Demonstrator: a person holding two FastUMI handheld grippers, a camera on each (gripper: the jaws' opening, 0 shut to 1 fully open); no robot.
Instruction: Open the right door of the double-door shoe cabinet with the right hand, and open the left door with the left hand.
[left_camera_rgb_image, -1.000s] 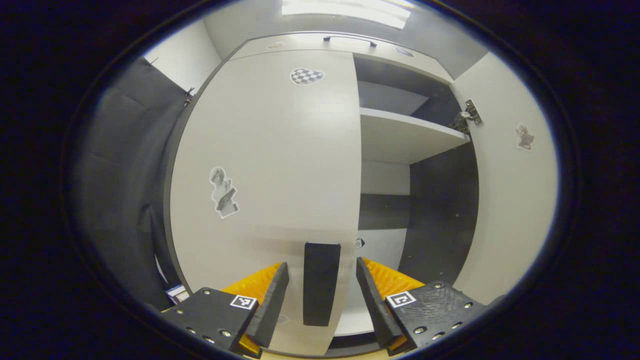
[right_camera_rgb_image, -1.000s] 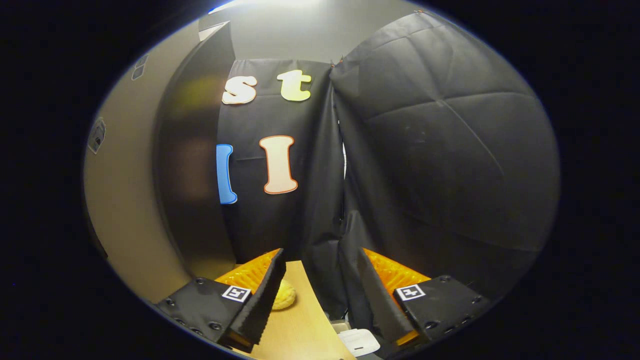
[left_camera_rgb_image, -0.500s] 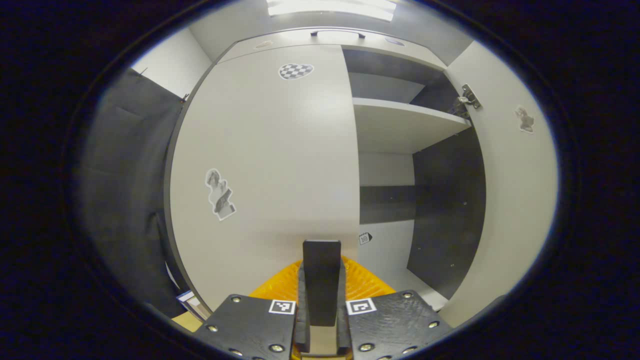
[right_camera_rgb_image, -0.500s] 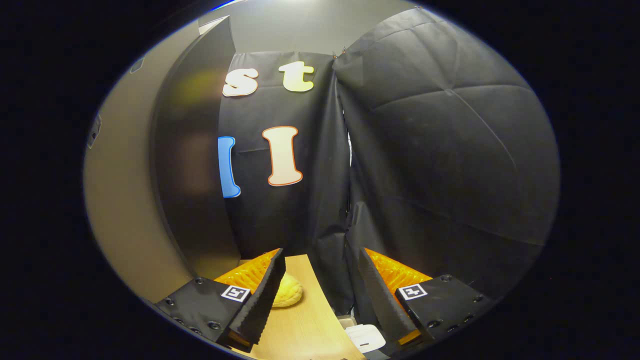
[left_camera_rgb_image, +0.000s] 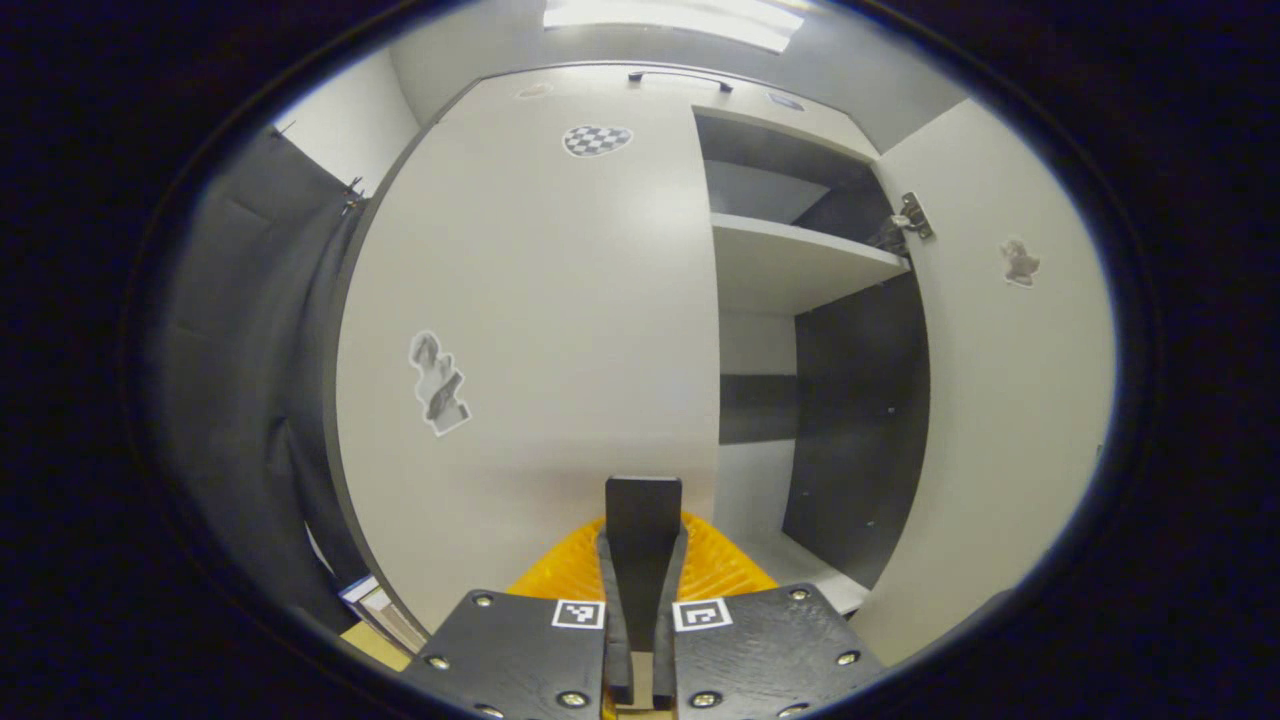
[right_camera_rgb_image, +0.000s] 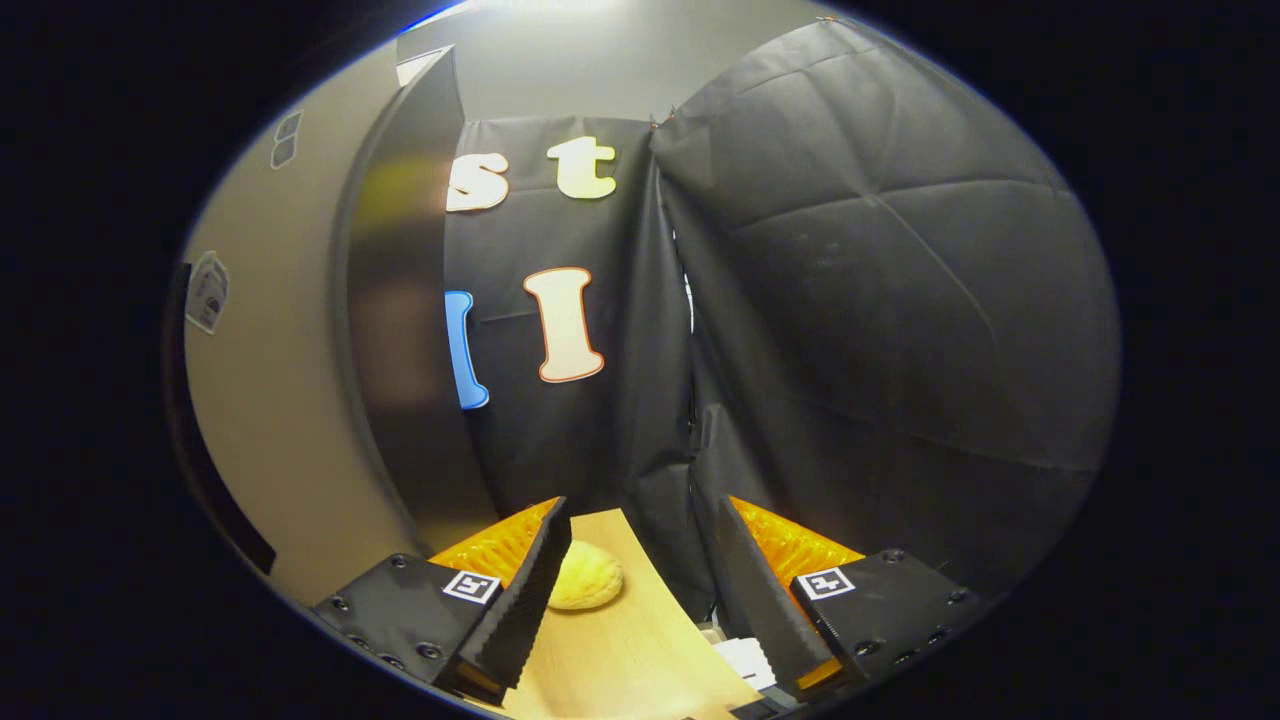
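Left claw (left_camera_rgb_image: 640, 640): from spread a second ago to clenched on the left door's (left_camera_rgb_image: 530, 330) black handle (left_camera_rgb_image: 642, 540); door shut, pull due. Right door (left_camera_rgb_image: 1000, 380) open; right claw (right_camera_rgb_image: 630, 590) released.

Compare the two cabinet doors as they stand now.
The left door is closed, with the left claw clamped on its black handle; the right door stands swung wide, baring the shelf, with nothing gripping it. Both are pale panels bearing a sticker.
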